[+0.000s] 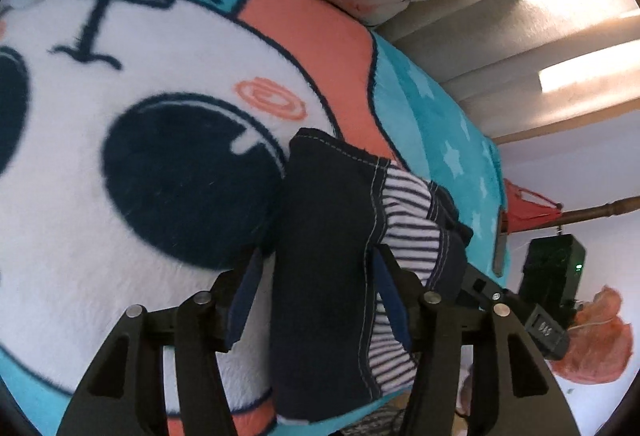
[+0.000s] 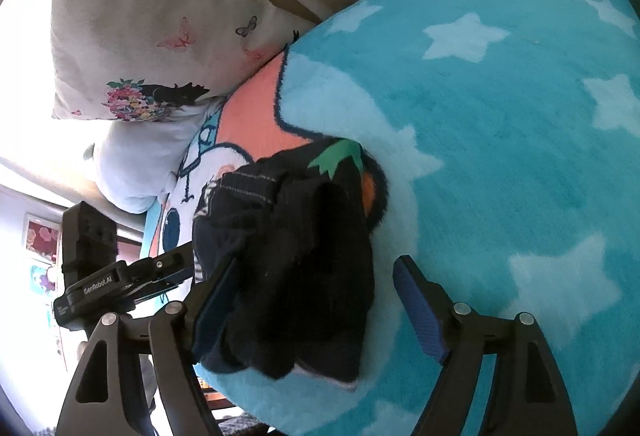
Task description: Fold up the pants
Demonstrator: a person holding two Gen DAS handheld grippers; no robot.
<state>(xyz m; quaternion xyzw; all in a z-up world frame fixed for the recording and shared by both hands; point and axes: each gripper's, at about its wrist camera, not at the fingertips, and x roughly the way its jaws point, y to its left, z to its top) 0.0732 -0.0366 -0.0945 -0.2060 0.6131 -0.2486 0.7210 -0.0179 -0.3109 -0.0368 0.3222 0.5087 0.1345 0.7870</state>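
A plush blanket (image 2: 500, 124), teal with pale stars and a big cartoon face in white, coral and navy, covers the bed and carries everything else. Two pillows lean at its far edge: one cream pillow (image 2: 152, 36) printed with butterflies and flowers, one plain white pillow (image 2: 140, 160) below it. One pair of small dark denim pants (image 1: 324, 256) with a striped lining lies bunched and partly folded on the blanket, and both tools straddle it. The left tool (image 1: 316, 300) has its fingers apart on either side of the cloth, the pads not visibly pressing. The right tool (image 2: 316, 308) stands wider, its right pad well clear of the fabric and its left pad only just beside it; neither grips. The pants look light, soft and floppy, likely to slump and unfold once released, though the stitched hems and the waistband seem thicker. Those firmer edges would probably be the best places to pinch, one per tool, while keeping the layers together.
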